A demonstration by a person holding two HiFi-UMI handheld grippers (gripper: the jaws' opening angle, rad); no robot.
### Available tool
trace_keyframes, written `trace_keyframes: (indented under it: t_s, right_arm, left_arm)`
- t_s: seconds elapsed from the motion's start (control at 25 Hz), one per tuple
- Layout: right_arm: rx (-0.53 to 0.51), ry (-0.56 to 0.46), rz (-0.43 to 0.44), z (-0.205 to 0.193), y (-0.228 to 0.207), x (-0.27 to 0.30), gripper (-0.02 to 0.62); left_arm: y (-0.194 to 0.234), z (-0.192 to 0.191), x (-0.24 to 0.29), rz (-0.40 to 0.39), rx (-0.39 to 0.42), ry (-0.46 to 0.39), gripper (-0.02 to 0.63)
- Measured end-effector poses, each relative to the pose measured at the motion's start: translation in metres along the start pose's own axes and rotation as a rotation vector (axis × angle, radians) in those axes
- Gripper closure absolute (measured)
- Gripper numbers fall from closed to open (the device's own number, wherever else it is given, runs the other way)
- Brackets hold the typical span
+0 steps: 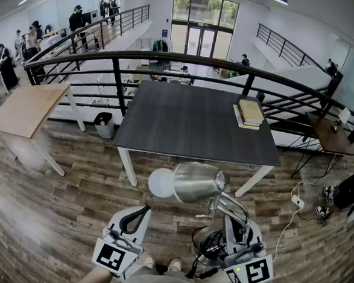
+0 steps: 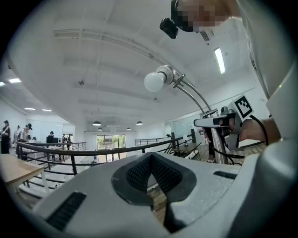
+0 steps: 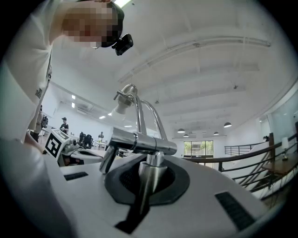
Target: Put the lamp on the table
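Carrying the chrome desk lamp with silver metal shade and white globe bulb (image 1: 195, 183) clear of the floor. The right gripper (image 3: 148, 179) has its jaws pinched on the lamp's upright metal stem, just below the cross joint. That hold looks chosen to keep the lamp upright for a base-first set-down; the curved neck and shade lean forward toward the goal.

Left gripper (image 2: 151, 186) carries nothing, jaws pressed together, level beside the right.

Black cord (image 1: 212, 246) bunches just under the right gripper; it could trail or snag.

Dark grey rectangular surface on white legs (image 1: 190, 120) stands ahead. The lamp hangs in the air short of its near edge, not yet over it. Stack of tan books (image 1: 248, 112) lies at the far right corner; the rest of the top looks free.

Black metal railing (image 1: 170, 59) runs behind. Pale wooden table (image 1: 28, 106) sits off left. White floor cable (image 1: 293, 206) lies at right, apart from the straight path.
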State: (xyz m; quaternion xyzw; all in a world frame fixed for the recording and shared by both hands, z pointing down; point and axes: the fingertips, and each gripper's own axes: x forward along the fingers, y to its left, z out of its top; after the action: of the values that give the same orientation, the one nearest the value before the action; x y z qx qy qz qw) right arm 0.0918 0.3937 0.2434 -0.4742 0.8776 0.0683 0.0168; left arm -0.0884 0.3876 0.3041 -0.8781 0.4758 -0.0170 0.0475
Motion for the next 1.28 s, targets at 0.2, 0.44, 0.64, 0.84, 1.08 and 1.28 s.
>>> trace_keyframes:
  t_s: [0.2, 0.44, 0.64, 0.84, 1.08, 1.28]
  right_arm:
    - [-0.023, 0.009, 0.006, 0.0, 0.0, 0.009, 0.598]
    - [-0.012, 0.007, 0.002, -0.004, -0.002, 0.01, 0.598]
    - [0.011, 0.006, 0.001, -0.006, -0.003, 0.012, 0.598]
    - [0.016, 0.003, 0.001, -0.005, -0.004, 0.013, 0.598]
    - [0.019, 0.003, 0.003, -0.008, -0.005, 0.01, 0.598]
    - [0.023, 0.004, 0.005, -0.01, -0.009, 0.008, 0.598]
  left_arm:
    - [0.003, -0.002, 0.006, -0.005, 0.004, 0.001, 0.603]
    - [0.004, -0.005, 0.006, -0.001, -0.002, 0.0, 0.603]
    - [0.004, -0.007, 0.005, 0.0, -0.002, 0.007, 0.603]
    - [0.002, -0.007, 0.005, -0.002, -0.004, 0.012, 0.603]
    - [-0.002, -0.012, 0.006, -0.004, -0.007, 0.019, 0.603]
    - [-0.008, -0.012, 0.009, -0.006, -0.009, 0.02, 0.603]
